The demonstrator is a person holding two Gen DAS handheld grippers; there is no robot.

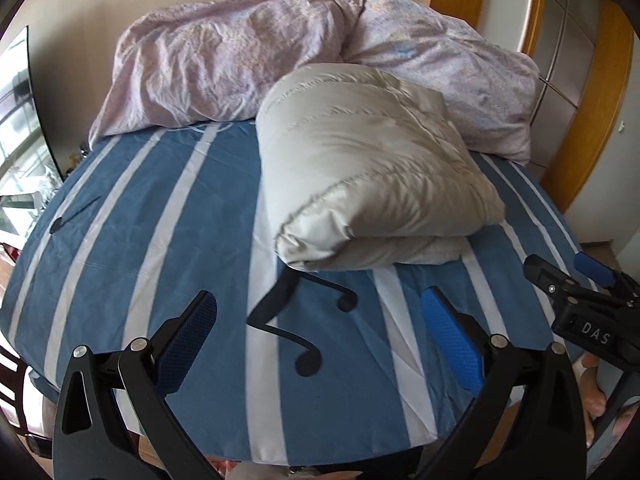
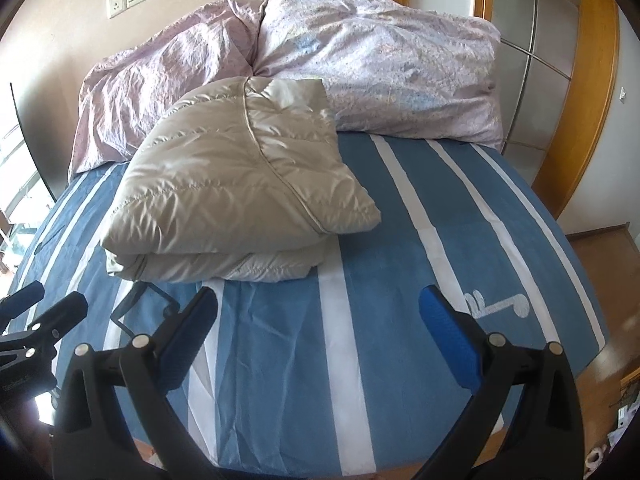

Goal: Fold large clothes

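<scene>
Left wrist view first: left gripper point(image 1: 320, 336) spread wide over the near edge of the blue striped bedsheet point(image 1: 168, 216), nothing between the blue pads point(image 1: 450, 340). Ahead, just beyond the fingertips and a little to the right, the beige puffer jacket point(image 1: 372, 184) – already doubled into a thick, pillow-like bundle, lying on the sheet with its far end pushed up against the crumpled pink duvet point(image 1: 240, 56). Right gripper point(image 1: 572, 276) poking in at the right edge, level with the bundle's near corner, apart from it; fingers seemingly parted, though hard to call from this angle.

Over to the right wrist view: same bundle point(image 2: 236, 192) sitting ahead and to the left, top layer folded over a lower layer, seam running diagonally across. Right gripper point(image 2: 318, 336) gaping, holding nothing, hovering above bare sheet. Left gripper point(image 2: 44, 300) visible at the left margin, near the bundle's near-left corner.

Likely step: fold essentially made, both tools off the cloth – either finished or set for one last tidy. Next move, if any: close on the near edge, flatten or square the loose lower layer without springing the puffy stack open
</scene>
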